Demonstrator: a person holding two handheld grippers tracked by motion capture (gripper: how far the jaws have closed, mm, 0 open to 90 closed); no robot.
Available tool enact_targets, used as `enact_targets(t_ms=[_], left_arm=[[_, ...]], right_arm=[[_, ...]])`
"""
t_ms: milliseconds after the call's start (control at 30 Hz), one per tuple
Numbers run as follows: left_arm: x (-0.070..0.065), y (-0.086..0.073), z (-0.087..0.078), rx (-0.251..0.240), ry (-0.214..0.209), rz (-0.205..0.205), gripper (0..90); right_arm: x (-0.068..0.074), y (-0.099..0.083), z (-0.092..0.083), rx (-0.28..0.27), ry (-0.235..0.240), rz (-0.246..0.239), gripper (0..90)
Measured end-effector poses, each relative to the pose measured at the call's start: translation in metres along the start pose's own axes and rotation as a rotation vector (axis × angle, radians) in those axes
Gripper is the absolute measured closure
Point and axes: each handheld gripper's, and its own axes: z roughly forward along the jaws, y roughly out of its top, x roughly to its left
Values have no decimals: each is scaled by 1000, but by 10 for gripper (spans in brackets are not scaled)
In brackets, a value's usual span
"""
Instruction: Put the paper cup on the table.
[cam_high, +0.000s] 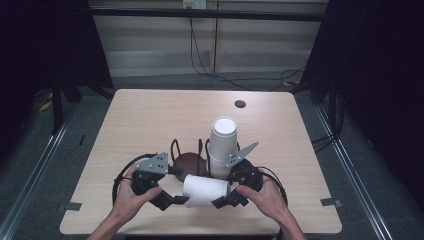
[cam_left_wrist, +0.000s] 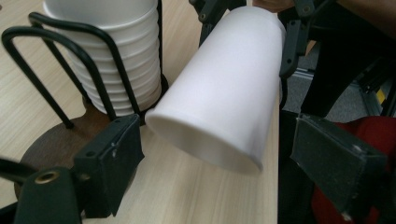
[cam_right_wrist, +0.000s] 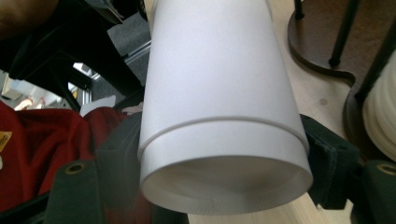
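The step in hand looks like pulling paper cups apart: two nested white cups (cam_high: 205, 191) are held lying on their side, just in front of the wire cup rack (cam_high: 192, 161) and near the table's (cam_high: 150, 115) front edge. The right gripper (cam_high: 223, 201) is clamped on the mouth end, its two black pads pressed against opposite sides of the outer cup just behind the rim, as the right gripper view shows, where a second rim sits a little way inside the first. The left gripper (cam_high: 181, 200) is at the base end; in its own view its jaws straddle the cup's bottom with a gap on both sides, so it grips nothing yet. Behind the held cups, a tall stack of white cups (cam_high: 222, 146) stands upright in the rack's right bay, while the left bay is bare down to its dark wooden base. The next move probably calls for the left jaws to close squarely on the base end and draw straight along the cup's axis, gently enough not to crush the thin wall.
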Motion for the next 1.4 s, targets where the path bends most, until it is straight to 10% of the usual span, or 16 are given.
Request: enact_targets(t_ms=[500, 1400], left_arm=[[-1, -18, -2, -57, 18, -68, 158], [-3, -19, -8, -240, 24, -92, 157]], right_arm=[[0, -7, -10, -124, -19, -12, 257], [1, -8, -11, -325, 83, -76, 256]])
